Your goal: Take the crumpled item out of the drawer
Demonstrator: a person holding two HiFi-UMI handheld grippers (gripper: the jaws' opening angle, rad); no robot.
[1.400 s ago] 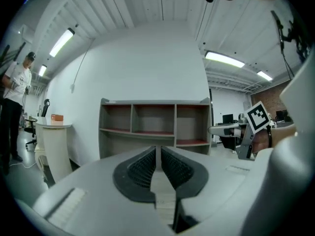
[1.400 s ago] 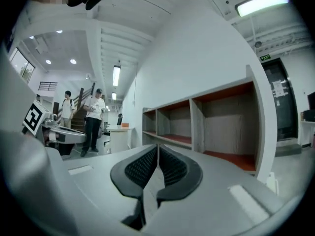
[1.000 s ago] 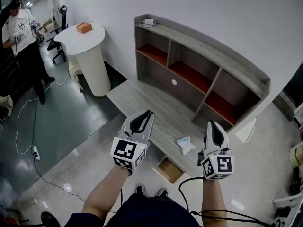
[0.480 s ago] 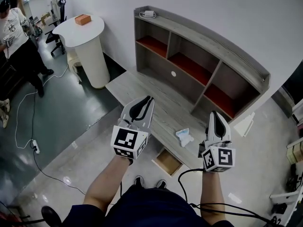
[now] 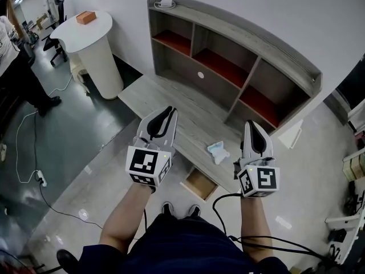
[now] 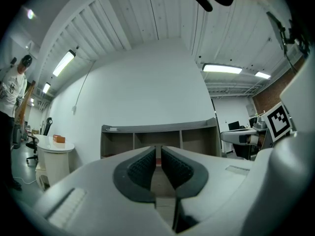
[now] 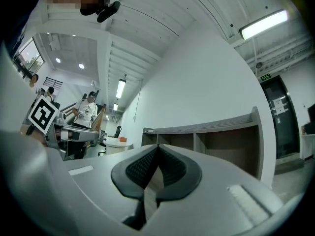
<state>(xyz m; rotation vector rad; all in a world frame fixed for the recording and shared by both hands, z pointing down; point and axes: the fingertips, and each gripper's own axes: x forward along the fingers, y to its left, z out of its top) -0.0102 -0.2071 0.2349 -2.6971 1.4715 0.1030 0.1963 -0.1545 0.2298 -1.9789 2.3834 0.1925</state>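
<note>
A crumpled pale blue-white item (image 5: 217,151) lies on the grey wooden desk (image 5: 165,99), close to its front edge. Below that edge a small drawer (image 5: 199,182) stands pulled out, and its light wooden inside looks bare. My right gripper (image 5: 252,125) hovers just right of the crumpled item, shut and holding nothing; its pads meet in the right gripper view (image 7: 158,146). My left gripper (image 5: 165,116) hangs over the desk's front edge, left of the item. In the left gripper view (image 6: 158,149) its pads stand all but together, with nothing between them.
A shelf unit (image 5: 228,67) with red-floored compartments stands at the back of the desk, with a white object (image 5: 166,4) on top. A white round pedestal table (image 5: 85,36) bears an orange box (image 5: 85,17). A person (image 5: 14,61) stands far left. A cable (image 5: 25,153) runs over the floor.
The head view has shifted, so the desk and shelf sit further left in the picture. Both grippers keep their places by the desk and stay shut. The crumpled item has not moved.
</note>
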